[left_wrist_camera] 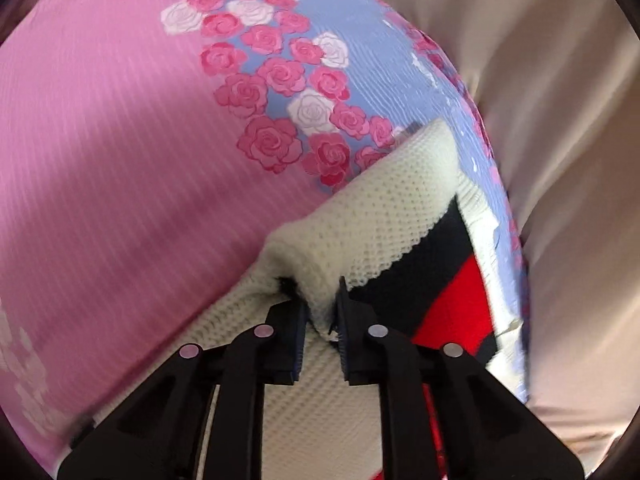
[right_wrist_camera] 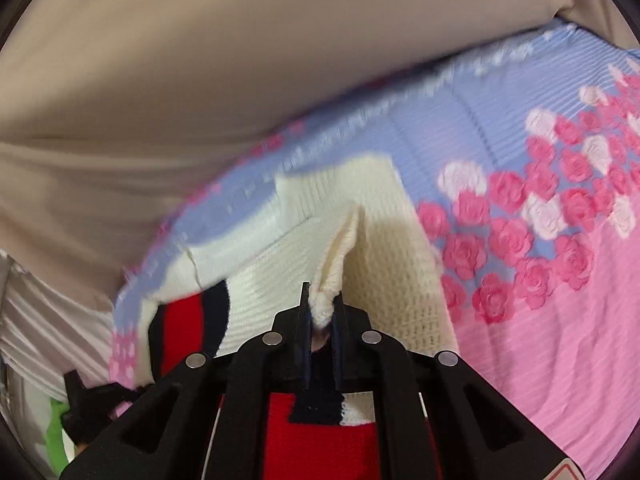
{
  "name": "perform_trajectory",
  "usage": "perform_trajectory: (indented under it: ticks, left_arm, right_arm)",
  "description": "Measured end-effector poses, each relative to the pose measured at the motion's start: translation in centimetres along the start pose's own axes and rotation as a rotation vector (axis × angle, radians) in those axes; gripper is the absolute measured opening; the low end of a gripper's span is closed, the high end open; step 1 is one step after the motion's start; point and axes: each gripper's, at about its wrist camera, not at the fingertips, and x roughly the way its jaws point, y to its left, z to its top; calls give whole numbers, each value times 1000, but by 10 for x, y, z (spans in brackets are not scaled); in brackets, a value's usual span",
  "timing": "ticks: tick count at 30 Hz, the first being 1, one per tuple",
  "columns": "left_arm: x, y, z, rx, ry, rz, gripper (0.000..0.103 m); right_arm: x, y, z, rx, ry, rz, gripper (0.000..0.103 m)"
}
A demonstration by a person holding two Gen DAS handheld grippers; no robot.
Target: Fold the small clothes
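1. Left gripper [left_wrist_camera: 322,312]: fingers clamped on a bunched fold of the cream knit sweater [left_wrist_camera: 360,208], seen at lower centre of the left wrist frame.
2. Right gripper [right_wrist_camera: 322,312]: fingers clamped on a pinched cream ridge of the same sweater [right_wrist_camera: 360,216], at lower centre of the right wrist frame.
3. Sweater is spread on the floral bedsheet [left_wrist_camera: 100,140], mid-frame in both views; a navy and red patch [left_wrist_camera: 452,292] is seen at lower right in the left view, at lower left and bottom centre in the right view.
4. Sheet [right_wrist_camera: 540,320]: pink area, blue band with rose print [left_wrist_camera: 280,80].
5. Beige fabric [right_wrist_camera: 200,60] is seen beyond the sheet's edge, upper part of the right view.
6. Left gripper's black body [right_wrist_camera: 86,404] is visible at lower left of the right view.
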Motion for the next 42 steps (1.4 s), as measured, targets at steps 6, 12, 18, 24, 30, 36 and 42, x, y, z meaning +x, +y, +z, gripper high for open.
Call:
perform_trajectory:
  ticks: [6, 12, 18, 24, 30, 36, 42]
  left_arm:
    - [-5, -8, 1, 81, -28, 19, 17]
    - [-30, 10, 0, 178, 17, -34, 32]
    - [-55, -4, 15, 152, -53, -57, 38]
    - [-19, -85, 33, 297, -116, -66, 48]
    - [31, -85, 50, 385, -120, 85, 46]
    - [-1, -61, 57, 332, -70, 37, 54]
    - [-71, 33, -17, 463, 8, 51, 75]
  right_arm:
    - [7, -5, -13, 11, 80, -54, 13]
    - [-45, -7, -47, -36, 45, -117, 24]
    - [-28, 8, -39, -77, 72, -77, 37]
    - [35, 62, -1, -174, 101, -13, 11]
    - [95, 45, 14, -165, 197, -21, 0]
    - [18, 19, 16, 3, 78, -1, 19]
    - [-104, -44, -91, 0, 90, -97, 65]
